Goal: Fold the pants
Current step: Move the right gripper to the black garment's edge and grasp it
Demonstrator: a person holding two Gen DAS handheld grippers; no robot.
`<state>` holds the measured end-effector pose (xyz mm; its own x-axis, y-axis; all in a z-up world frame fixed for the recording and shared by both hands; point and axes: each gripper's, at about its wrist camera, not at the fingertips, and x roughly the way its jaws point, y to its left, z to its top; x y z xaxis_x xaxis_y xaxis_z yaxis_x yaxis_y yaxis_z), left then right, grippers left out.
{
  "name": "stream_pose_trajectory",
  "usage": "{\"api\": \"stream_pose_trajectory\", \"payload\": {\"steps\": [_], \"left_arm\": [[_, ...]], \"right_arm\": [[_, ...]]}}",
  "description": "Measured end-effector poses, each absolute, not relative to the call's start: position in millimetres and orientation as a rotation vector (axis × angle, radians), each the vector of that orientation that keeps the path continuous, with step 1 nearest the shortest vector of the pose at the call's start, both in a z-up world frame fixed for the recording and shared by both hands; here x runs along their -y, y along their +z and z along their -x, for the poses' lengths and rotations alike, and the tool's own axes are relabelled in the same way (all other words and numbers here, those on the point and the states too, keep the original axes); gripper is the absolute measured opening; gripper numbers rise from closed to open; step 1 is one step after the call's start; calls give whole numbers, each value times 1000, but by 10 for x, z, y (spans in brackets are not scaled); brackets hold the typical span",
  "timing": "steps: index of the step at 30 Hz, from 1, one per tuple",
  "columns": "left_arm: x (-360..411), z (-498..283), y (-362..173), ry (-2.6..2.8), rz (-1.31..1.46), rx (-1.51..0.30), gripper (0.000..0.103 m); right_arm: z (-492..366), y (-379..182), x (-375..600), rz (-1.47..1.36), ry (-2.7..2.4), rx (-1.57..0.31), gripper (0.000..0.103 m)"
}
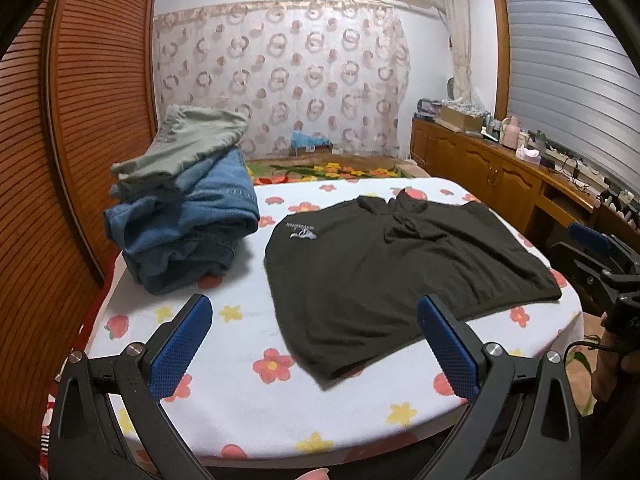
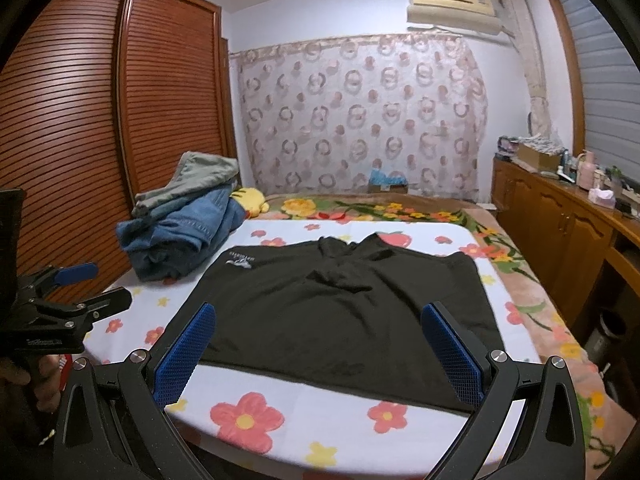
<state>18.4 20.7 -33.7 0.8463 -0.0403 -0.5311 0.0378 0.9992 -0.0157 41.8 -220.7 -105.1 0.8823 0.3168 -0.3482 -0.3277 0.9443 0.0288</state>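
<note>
The dark shorts lie spread flat on the flowered sheet, waistband or hem toward the near edge, a small white logo at their far-left corner; a few wrinkles bunch near the middle, and the far edge is rumpled, though the fisheye makes it hard to say whether that part is a waistband or a doubled-over flap. No fold shows in them yet, so I judge the task on this piece to be at its very start; everything remains: taking hold of an edge, bringing one half across the other, then folding again to a compact shape.

Left of the shorts, near but apart from them, sits a pile of blue denim with a grey-green garment on top; these look loosely folded already, which suggests earlier pieces are finished and set aside, though that is a guess from how they lie.

The left gripper hangs over the near-left edge of the shorts, its fingers spread wide with nothing between them; the right gripper hovers over the near edge of the shorts, likewise spread wide and holding nothing. Neither touches the cloth. Each gripper also shows at the margin of the other's view, out beside the shorts.

The likely next need is for both to come down on the near corners.
</note>
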Motion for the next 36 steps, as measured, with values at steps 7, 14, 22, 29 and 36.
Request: {"api": "stream_pose_trajectory", "payload": {"steps": [7,14,22,29,36], "left_arm": [[-347,-232,-481,-51,18,-600,102],[-508,-272,-666,-32,28,-654,102],[-667,-293,-816,-13,35,-691,102],[-769,-340,-906,-5,30,-724,102],[-901,-334,-963,8,43,-741,102]], "right_arm": [[-574,-1037,2205,64,411,-399,96],[-810,-1077,2187,95,503,-471,80],[-1057,-1043,2196,134,597,-532,64],[-1285,-1086,2065,178,671,-582,57],[-1409,-1149,1955,230,750,-646,41]]}}
